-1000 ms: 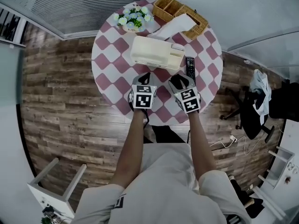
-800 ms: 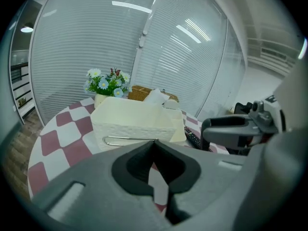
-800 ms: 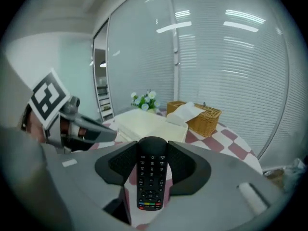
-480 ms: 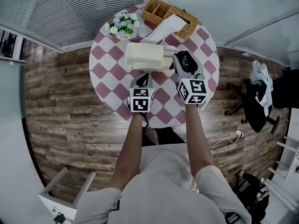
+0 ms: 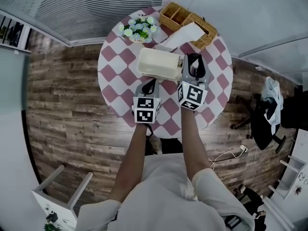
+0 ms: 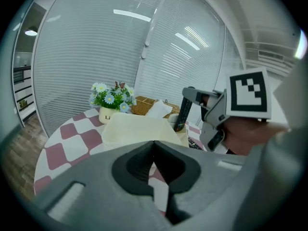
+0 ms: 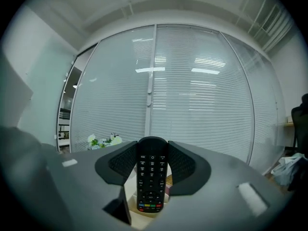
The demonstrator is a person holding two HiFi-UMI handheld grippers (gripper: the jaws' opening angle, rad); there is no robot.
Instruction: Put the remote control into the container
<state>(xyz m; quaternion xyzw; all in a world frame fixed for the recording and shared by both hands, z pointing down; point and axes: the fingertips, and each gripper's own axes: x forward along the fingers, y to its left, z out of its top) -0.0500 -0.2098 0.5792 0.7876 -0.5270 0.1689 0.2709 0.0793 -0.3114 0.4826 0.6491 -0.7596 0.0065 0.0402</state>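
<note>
The black remote control (image 7: 151,179) stands upright between the pads of my right gripper (image 7: 152,162), which is shut on it. In the head view the right gripper (image 5: 194,67) hovers over the right end of the cream container (image 5: 156,62) on the round checkered table (image 5: 113,76). The left gripper view shows the remote (image 6: 182,113) hanging above the container (image 6: 137,129). My left gripper (image 5: 150,84) stays just in front of the container, and its jaws (image 6: 154,170) are shut with nothing in them.
A pot of white flowers (image 5: 139,27) stands at the table's far side. A wicker basket (image 5: 188,17) with a white cloth (image 5: 185,35) sits behind the container. A black chair (image 5: 267,119) stands on the wood floor to the right.
My right gripper has lifted the remote off the table, carried it forward to the container's right end and tipped it upright. The left gripper rose a little.
</note>
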